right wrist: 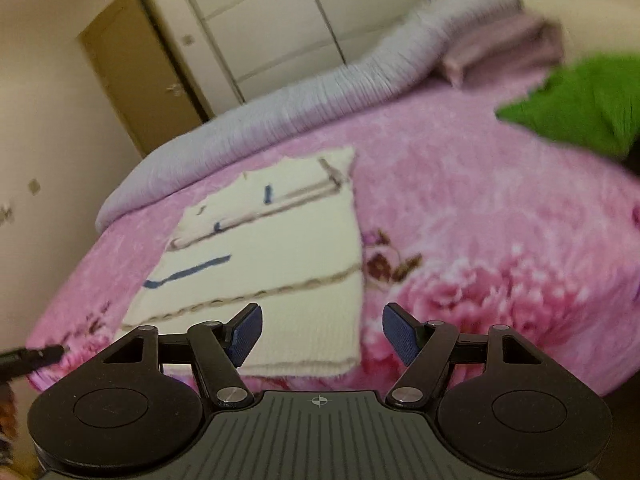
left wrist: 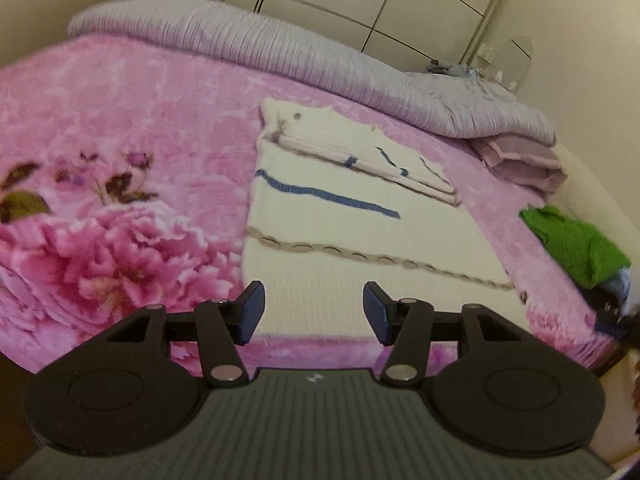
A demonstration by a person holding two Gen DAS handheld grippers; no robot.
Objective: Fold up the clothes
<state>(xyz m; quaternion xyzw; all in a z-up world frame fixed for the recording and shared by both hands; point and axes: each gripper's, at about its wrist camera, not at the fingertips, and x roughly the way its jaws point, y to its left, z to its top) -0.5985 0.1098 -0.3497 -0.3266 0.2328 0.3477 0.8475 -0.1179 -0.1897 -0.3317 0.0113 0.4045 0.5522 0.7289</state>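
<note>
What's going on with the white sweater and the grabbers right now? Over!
Left gripper open, empty. Right gripper open, empty. Cream sweater flat on pink blanket, sleeves folded in. Nothing in the way.

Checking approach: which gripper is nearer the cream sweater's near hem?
Left. The left gripper, open, sits right over the sweater's hem; the right gripper, open, hangs off its corner above the blanket.

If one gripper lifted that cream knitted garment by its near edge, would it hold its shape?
Probably not: the cream knitted garment lies flat and folded, so it likely droops and unfolds. Its chunky knit suggests some weight, and little slip on the fuzzy pink blanket.
</note>
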